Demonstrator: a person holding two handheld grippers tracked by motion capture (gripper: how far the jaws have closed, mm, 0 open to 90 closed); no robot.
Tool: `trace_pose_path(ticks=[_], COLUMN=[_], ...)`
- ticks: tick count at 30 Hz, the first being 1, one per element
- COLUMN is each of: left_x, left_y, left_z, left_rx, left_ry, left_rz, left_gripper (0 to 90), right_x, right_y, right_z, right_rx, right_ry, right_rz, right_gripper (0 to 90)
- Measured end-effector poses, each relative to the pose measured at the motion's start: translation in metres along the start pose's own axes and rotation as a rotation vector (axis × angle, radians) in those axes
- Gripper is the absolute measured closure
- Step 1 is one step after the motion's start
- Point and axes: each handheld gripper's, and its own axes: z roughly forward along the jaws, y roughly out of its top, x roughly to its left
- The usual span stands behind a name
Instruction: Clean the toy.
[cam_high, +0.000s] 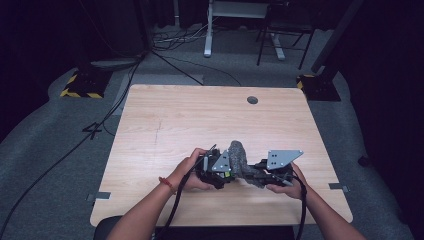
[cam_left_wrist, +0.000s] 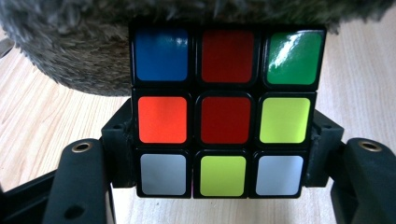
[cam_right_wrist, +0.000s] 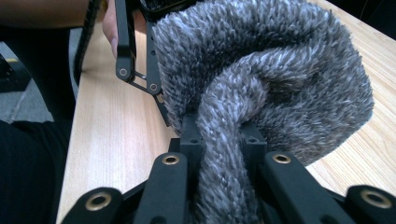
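Cube (cam_left_wrist: 226, 112) sits clamped in the left tool (cam_high: 216, 172), at the mouth of the grey furry pouch (cam_right_wrist: 280, 79) low over the surface (cam_high: 165, 120). The right tool (cam_high: 272, 176) pinches a fold of the pouch. Judging by this, the cube is being bagged; next, the pouch must slide over it.

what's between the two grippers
The grey fuzzy cloth spans the gap between the left gripper and right gripper, seen in the high view.
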Motion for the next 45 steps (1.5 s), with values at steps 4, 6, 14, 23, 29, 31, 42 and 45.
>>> trace_pose_path(ticks=[4, 6, 14, 23, 29, 31, 42, 45], left_x=[0.000, 0.000, 0.006, -0.002, -0.003, -0.002, 0.007, 0.006], left_y=[0.001, 0.001, -0.001, 0.000, 0.004, 0.004, -0.004, -0.005], left_z=[-0.004, -0.006, -0.016, -0.001, -0.010, -0.017, -0.027, -0.021], left_rx=[-0.013, -0.022, -0.052, -0.025, -0.071, -0.091, -0.078, -0.055], left_ry=[0.009, 0.004, 0.013, -0.026, -0.031, -0.018, 0.016, 0.013], left_rz=[-0.002, 0.003, -0.018, -0.013, -0.013, -0.018, -0.047, -0.048], left_gripper=[33.2, 33.3, 33.4, 33.4, 33.4, 33.4, 33.4, 33.5], right_x=[-0.003, -0.007, -0.014, 0.002, -0.010, -0.015, -0.003, 0.000], right_y=[0.001, -0.003, -0.012, 0.005, -0.001, -0.006, -0.003, 0.000], right_z=[-0.002, -0.001, 0.003, -0.004, -0.004, -0.003, 0.004, 0.001], right_rx=[0.041, 0.072, 0.130, 0.005, 0.054, 0.086, 0.108, 0.079], right_ry=[-0.035, -0.056, -0.030, -0.022, -0.112, -0.115, -0.072, -0.055], right_rz=[0.008, 0.021, 0.057, 0.009, 0.051, 0.068, 0.023, 0.020], right_gripper=[77.6, 77.6, 77.6, 77.3, 77.8, 77.8, 77.6, 77.6])
